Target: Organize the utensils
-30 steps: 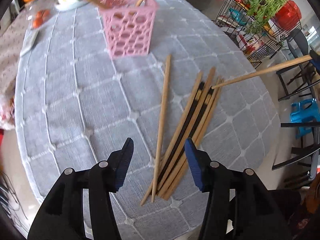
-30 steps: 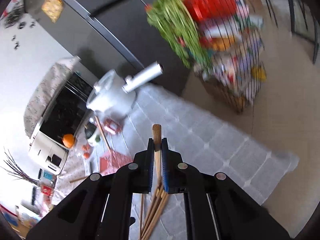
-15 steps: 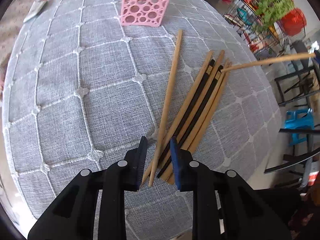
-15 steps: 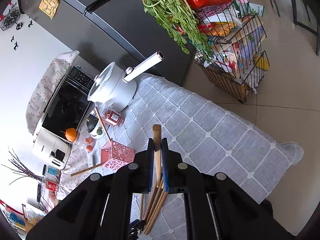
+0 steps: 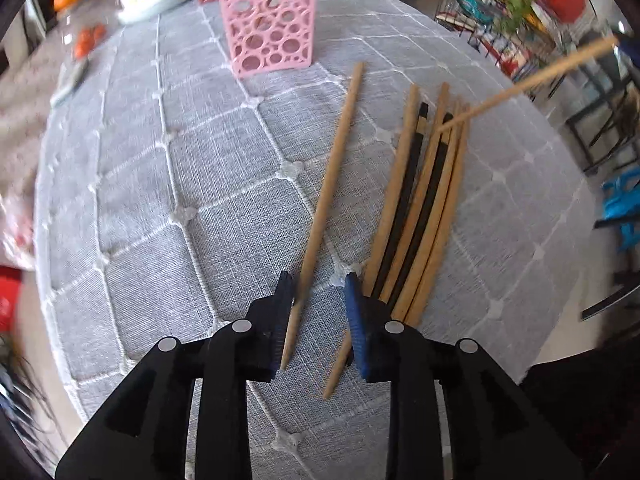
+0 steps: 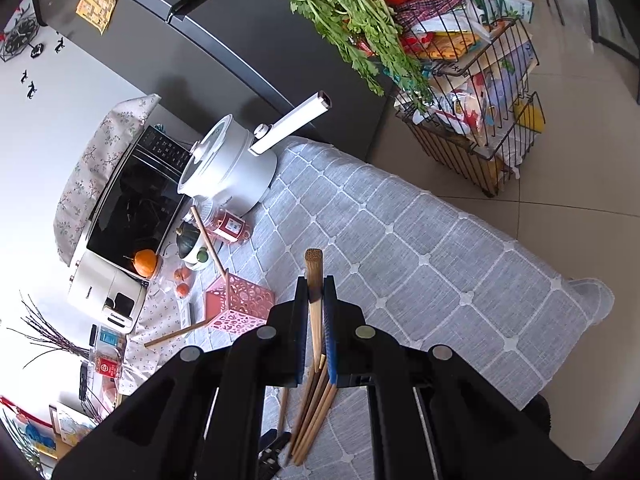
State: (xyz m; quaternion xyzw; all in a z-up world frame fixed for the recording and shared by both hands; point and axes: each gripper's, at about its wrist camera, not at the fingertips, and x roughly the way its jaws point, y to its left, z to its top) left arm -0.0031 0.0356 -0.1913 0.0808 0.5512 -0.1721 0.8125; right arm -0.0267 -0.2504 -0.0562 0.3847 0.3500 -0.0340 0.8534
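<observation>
Change since earlier frames: left gripper has come down onto the near end of the lone chopstick; its jaws closed from wide, then eased back open a little. Right wrist view unchanged.
Left jaws: partly open; the lone chopstick's near end lies between them, against the left pad, with a clear gap to the right pad. Not pinched.
Lone chopstick: flat on the table, running from lower centre up toward the pink basket, apart from the bundle.
Bundle: tan and black chopsticks lying side by side, right of centre in the left wrist view; near ends just beside the right jaw, one tan tip passing under it.
Pink basket: upright, top centre of the left wrist view; in the right wrist view, left of centre, with chopsticks leaning out of it.
Right gripper: jaws closed tight on a single chopstick, butt end poking out past the tips.
Held chopstick, left wrist view: slants in from upper right, its tip over the bundle's far ends.
Background: white pot, upper centre of the right wrist view, at the far edge of the table.
</observation>
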